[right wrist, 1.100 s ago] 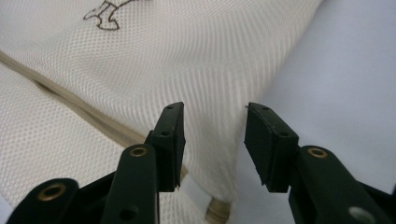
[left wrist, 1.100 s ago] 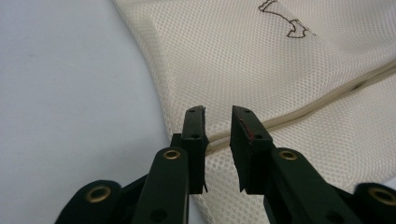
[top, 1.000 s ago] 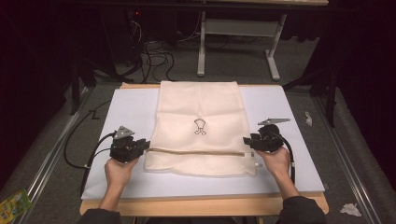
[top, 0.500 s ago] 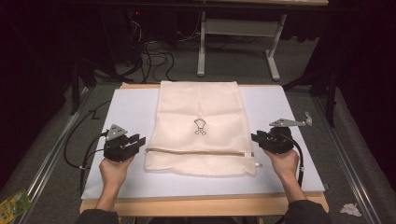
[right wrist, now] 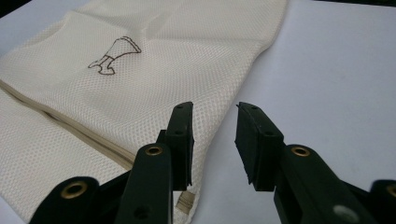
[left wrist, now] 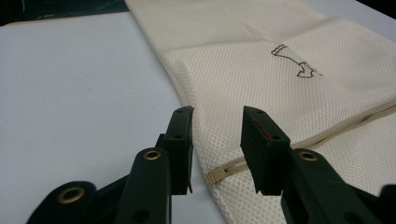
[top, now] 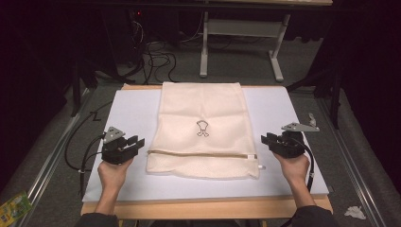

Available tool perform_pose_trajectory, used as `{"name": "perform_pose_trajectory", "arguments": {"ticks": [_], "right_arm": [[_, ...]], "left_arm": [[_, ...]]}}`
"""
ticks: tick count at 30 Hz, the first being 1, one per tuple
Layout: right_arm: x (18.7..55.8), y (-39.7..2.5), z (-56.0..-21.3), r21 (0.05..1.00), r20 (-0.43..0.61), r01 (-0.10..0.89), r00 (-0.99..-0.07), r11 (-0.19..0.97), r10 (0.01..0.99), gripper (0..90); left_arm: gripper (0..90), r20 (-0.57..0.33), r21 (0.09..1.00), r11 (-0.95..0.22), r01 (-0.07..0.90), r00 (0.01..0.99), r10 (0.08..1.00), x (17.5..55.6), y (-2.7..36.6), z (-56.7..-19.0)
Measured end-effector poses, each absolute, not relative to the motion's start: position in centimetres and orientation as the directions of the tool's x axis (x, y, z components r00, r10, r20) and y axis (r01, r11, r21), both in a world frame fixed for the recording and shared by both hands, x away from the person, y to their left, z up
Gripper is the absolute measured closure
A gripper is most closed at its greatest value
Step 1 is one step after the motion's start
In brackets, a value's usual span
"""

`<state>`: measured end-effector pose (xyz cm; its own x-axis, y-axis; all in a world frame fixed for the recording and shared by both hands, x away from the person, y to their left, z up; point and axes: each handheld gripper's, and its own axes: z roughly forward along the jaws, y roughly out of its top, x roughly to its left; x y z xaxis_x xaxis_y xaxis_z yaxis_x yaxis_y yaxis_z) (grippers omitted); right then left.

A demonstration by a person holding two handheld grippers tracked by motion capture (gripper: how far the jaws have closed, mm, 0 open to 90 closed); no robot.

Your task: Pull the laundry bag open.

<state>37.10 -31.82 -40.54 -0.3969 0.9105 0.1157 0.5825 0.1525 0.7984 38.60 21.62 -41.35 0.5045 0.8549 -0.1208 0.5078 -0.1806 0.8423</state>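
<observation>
A cream mesh laundry bag lies flat in the middle of the white table top, with a small dark emblem and a zip line across its near part. My left gripper rests just off the bag's left edge, open and holding nothing. Its view has the mesh bag and the zip end between its open jaws. My right gripper sits off the bag's right edge, open too. The bag's right edge lies just ahead of its jaws.
The white table top sits on a wooden board whose front edge shows near me. Cables trail off the left side. A grey table frame stands on the floor beyond. Crumpled scraps lie on the floor at right.
Both grippers have drawn outward, away from the bag's side edges, the left one to the left and the right one to the right. The bag has stayed flat in place.
</observation>
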Motion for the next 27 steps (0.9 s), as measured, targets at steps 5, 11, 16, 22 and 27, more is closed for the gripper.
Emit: {"name": "perform_pose_trajectory", "arguments": {"ticks": [5,11,16,22,27], "right_arm": [[36.7,-32.3,-40.4,0.802,0.125,0.582,-0.381,0.133,0.916,67.7],[36.3,-33.0,-40.2,0.811,0.130,0.574,-0.368,0.115,0.921,67.4],[36.0,-33.8,-40.0,0.821,0.125,0.562,-0.357,0.106,0.926,67.4],[35.5,-34.4,-39.8,0.829,0.137,0.554,-0.341,0.081,0.930,67.4],[35.2,-35.1,-39.6,0.835,0.139,0.545,-0.334,0.071,0.932,67.2]], "left_arm": [[64.3,-0.124,0.847,-0.170,0.503,0.499,0.858,38.5,22.0,-41.3],[63.5,-0.133,0.857,-0.149,0.493,0.491,0.861,38.4,22.6,-41.1],[63.3,-0.133,0.860,-0.144,0.490,0.487,0.863,38.2,23.0,-41.0],[63.1,-0.134,0.861,-0.136,0.489,0.477,0.869,38.0,23.5,-40.9],[62.9,-0.128,0.866,-0.130,0.482,0.466,0.875,37.9,24.2,-40.7]]}}
